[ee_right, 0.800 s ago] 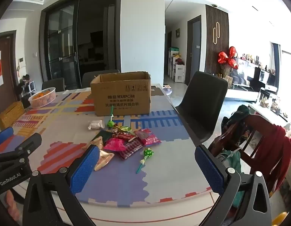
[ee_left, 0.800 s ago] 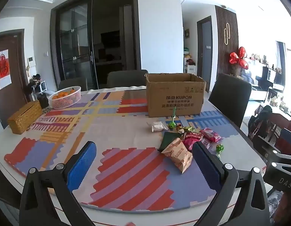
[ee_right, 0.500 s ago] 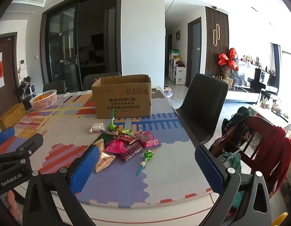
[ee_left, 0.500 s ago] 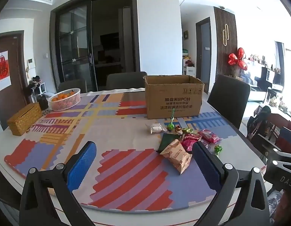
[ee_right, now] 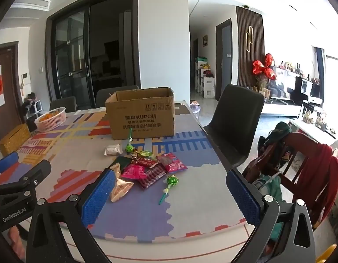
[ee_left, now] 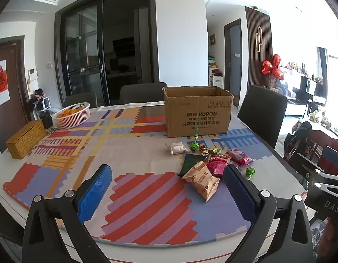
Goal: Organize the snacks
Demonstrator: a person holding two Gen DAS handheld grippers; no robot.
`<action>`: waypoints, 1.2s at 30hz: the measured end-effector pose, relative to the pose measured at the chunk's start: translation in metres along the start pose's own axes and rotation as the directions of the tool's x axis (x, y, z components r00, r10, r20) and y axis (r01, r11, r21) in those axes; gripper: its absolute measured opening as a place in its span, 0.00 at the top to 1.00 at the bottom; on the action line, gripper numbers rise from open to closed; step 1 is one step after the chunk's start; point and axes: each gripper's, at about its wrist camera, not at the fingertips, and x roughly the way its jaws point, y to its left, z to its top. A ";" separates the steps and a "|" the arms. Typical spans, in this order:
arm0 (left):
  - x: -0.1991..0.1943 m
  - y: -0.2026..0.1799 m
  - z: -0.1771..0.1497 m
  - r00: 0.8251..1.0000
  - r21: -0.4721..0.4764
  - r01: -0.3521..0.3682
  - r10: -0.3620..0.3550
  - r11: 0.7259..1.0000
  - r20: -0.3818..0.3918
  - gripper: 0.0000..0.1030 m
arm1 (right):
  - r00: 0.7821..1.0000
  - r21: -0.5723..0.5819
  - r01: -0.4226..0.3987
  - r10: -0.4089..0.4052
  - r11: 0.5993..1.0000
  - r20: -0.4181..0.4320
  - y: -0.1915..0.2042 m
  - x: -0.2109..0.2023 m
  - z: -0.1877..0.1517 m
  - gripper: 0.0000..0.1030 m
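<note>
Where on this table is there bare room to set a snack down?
Free: the striped mat between the left gripper and the snack pile, and the stretch between the fruit basket and cardboard box. Crowded: just in front of the box.

My left gripper (ee_left: 166, 188): jaws wide, nothing between
Snack pile (ee_left: 212, 164): on mat, ahead right
Cardboard box (ee_left: 197, 111): behind snacks, open

A matt brown cardboard box (ee_left: 198, 111) stands on a smooth patterned mat (ee_left: 134, 199). Glossy, crinkled foil and plastic snack wrappers (ee_right: 147, 168) lie before it. Near the surface's far left corner sit a white plastic ribbed basket (ee_left: 71, 116) and a rough woven box (ee_left: 25, 139).
</note>
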 end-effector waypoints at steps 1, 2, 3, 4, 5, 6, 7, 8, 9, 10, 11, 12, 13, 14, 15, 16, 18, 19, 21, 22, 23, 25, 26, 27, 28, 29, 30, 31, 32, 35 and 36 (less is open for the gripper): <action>0.000 0.000 0.000 1.000 0.000 0.000 0.000 1.000 -0.001 0.00 | 1.000 0.000 0.000 0.000 1.000 0.000 0.000 0.000 -0.001 0.01; 0.000 0.000 0.000 1.000 0.001 -0.002 0.002 1.000 -0.001 0.00 | 1.000 0.000 0.000 0.000 1.000 -0.001 0.000 0.001 -0.001 0.01; 0.000 0.000 0.000 1.000 0.002 -0.001 0.001 1.000 -0.003 0.00 | 1.000 0.001 0.000 0.000 1.000 -0.001 0.000 0.001 -0.001 0.01; 0.000 0.000 0.000 1.000 0.001 0.001 -0.001 1.000 -0.004 0.00 | 1.000 0.001 0.000 0.000 1.000 0.000 -0.001 0.000 -0.001 0.01; 0.000 0.000 0.000 1.000 0.000 0.002 -0.002 1.000 -0.005 0.00 | 1.000 0.001 0.001 -0.001 1.000 -0.001 0.000 0.001 0.000 0.01; 0.000 0.000 0.000 1.000 0.002 0.001 -0.001 1.000 -0.004 0.00 | 1.000 0.001 0.001 -0.001 1.000 -0.002 0.000 0.001 0.000 0.01; 0.000 0.000 0.000 1.000 0.001 0.003 -0.003 1.000 -0.003 0.00 | 1.000 0.001 -0.001 0.001 1.000 -0.001 -0.001 0.001 -0.001 0.01; 0.002 0.002 0.000 1.000 -0.001 0.005 -0.005 1.000 -0.003 0.00 | 1.000 0.002 -0.001 0.001 1.000 -0.001 0.000 0.001 0.000 0.01; 0.002 0.003 0.000 1.000 -0.002 0.006 -0.006 1.000 -0.002 0.00 | 1.000 0.001 -0.001 0.001 1.000 -0.001 0.000 0.001 0.000 0.01; 0.002 0.003 0.000 1.000 -0.002 0.006 -0.006 1.000 -0.003 0.00 | 1.000 0.000 -0.002 0.002 1.000 -0.001 -0.001 0.001 0.000 0.01; 0.002 0.003 0.000 1.000 -0.003 0.007 -0.007 1.000 -0.004 0.00 | 1.000 0.002 -0.002 0.002 1.000 -0.001 0.000 0.001 0.000 0.01; 0.002 0.003 0.000 1.000 -0.003 0.007 -0.007 1.000 -0.005 0.00 | 1.000 0.002 -0.001 0.001 1.000 -0.001 0.000 0.001 0.000 0.01; 0.003 0.003 0.000 1.000 -0.003 0.009 -0.009 1.000 -0.006 0.00 | 1.000 0.001 0.000 0.000 1.000 -0.003 0.000 0.001 0.000 0.01; 0.003 0.003 -0.001 1.000 -0.003 0.010 -0.010 1.000 -0.006 0.00 | 1.000 0.002 -0.002 0.002 1.000 -0.001 0.000 0.000 0.000 0.01; 0.003 0.003 0.000 1.000 -0.002 0.010 -0.010 1.000 -0.006 0.00 | 1.000 0.002 -0.002 0.002 1.000 0.000 0.000 0.000 0.000 0.01; 0.003 0.003 -0.001 1.000 -0.002 0.010 -0.010 1.000 -0.005 0.00 | 1.000 0.000 -0.002 0.002 1.000 0.000 0.000 0.001 0.000 0.01; 0.003 0.003 -0.001 1.000 -0.002 0.011 -0.011 1.000 -0.008 0.00 | 1.000 -0.002 -0.003 0.003 1.000 -0.001 0.000 0.000 0.000 0.01; 0.003 0.004 -0.001 1.000 -0.003 0.014 -0.014 1.000 -0.010 0.00 | 1.000 -0.004 -0.004 0.004 1.000 0.001 0.000 0.000 0.000 0.01; 0.003 0.004 -0.001 1.000 -0.005 0.015 -0.015 1.000 -0.012 0.00 | 1.000 -0.009 -0.005 0.005 1.000 0.006 0.003 -0.001 0.001 0.01; 0.003 0.004 -0.002 1.000 -0.004 0.014 -0.014 1.000 -0.011 0.00 | 1.000 -0.012 -0.004 0.005 1.000 0.007 0.003 -0.001 0.001 0.01; 0.003 0.004 -0.002 1.000 -0.004 0.014 -0.014 1.000 -0.009 0.00 | 1.000 -0.014 -0.005 0.005 1.000 0.009 0.004 -0.002 0.002 0.01; 0.004 0.004 -0.002 1.000 -0.002 0.013 -0.013 1.000 -0.006 0.00 | 1.000 -0.014 -0.005 0.005 1.000 0.009 0.004 -0.002 0.002 0.01; 0.004 0.003 -0.002 1.000 -0.002 0.013 -0.013 1.000 -0.004 0.00 | 1.000 -0.013 -0.006 0.006 1.000 0.009 0.004 -0.002 0.002 0.01; 0.004 0.003 -0.002 1.000 -0.002 0.015 -0.015 1.000 -0.003 0.00 | 1.000 -0.011 -0.008 0.008 1.000 0.009 0.004 -0.002 0.002 0.01; 0.004 0.003 -0.002 1.000 -0.002 0.014 -0.014 1.000 -0.002 0.00 | 1.000 -0.012 -0.007 0.007 1.000 0.009 0.004 -0.002 0.002 0.01; 0.004 0.003 -0.002 1.000 -0.001 0.014 -0.014 1.000 -0.002 0.00 | 1.000 -0.011 -0.006 0.007 1.000 0.010 0.005 -0.002 0.002 0.01; 0.004 0.003 -0.002 1.000 -0.001 0.016 -0.016 1.000 -0.003 0.00 | 1.000 -0.012 -0.007 0.007 1.000 0.010 0.005 -0.002 0.002 0.01; 0.004 0.003 -0.002 1.000 -0.001 0.017 -0.017 1.000 -0.005 0.00 | 1.000 -0.011 -0.008 0.008 1.000 0.009 0.005 -0.002 0.002 0.01; 0.004 0.003 -0.002 1.000 -0.001 0.018 -0.018 1.000 -0.006 0.00 | 1.000 -0.011 -0.007 0.007 1.000 0.009 0.005 -0.002 0.002 0.01; 0.005 0.002 -0.002 1.000 0.000 0.020 -0.020 1.000 -0.008 0.00 | 1.000 -0.011 -0.008 0.008 1.000 0.009 0.005 -0.003 0.002 0.01; 0.005 0.002 -0.002 1.000 0.000 0.019 -0.019 1.000 -0.008 0.00 | 1.000 -0.012 -0.008 0.008 1.000 0.009 0.004 -0.002 0.002 0.01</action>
